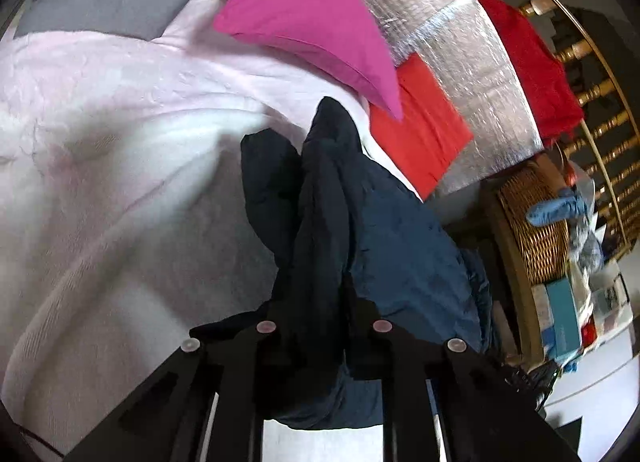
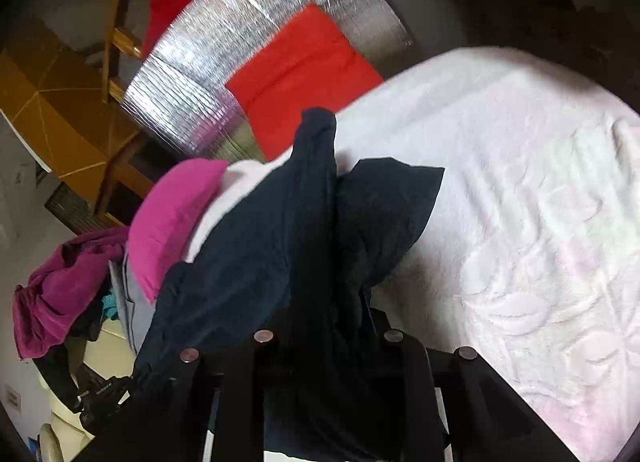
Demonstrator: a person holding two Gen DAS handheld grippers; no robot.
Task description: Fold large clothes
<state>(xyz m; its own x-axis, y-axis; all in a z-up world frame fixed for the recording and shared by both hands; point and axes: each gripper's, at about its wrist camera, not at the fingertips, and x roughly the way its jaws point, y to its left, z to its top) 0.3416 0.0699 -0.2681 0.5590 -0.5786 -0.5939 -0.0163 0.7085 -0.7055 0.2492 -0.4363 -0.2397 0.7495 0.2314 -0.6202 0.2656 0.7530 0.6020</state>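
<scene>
A dark navy garment (image 1: 340, 222) hangs bunched from my left gripper (image 1: 324, 326), which is shut on its cloth above a pale pink bed cover (image 1: 120, 122). In the right wrist view the same navy garment (image 2: 280, 242) is pinched in my right gripper (image 2: 328, 334), also shut on it. The cloth drapes over both sets of fingers and hides the fingertips. The garment is lifted off the pink bed cover (image 2: 520, 202).
A magenta pillow (image 1: 304, 22) and a folded red cloth (image 1: 424, 126) lie on the bed by a silver foil mat (image 1: 440, 42). A wicker basket (image 1: 532, 222) and wooden railing stand to the right. A magenta garment pile (image 2: 60, 282) lies left of the bed.
</scene>
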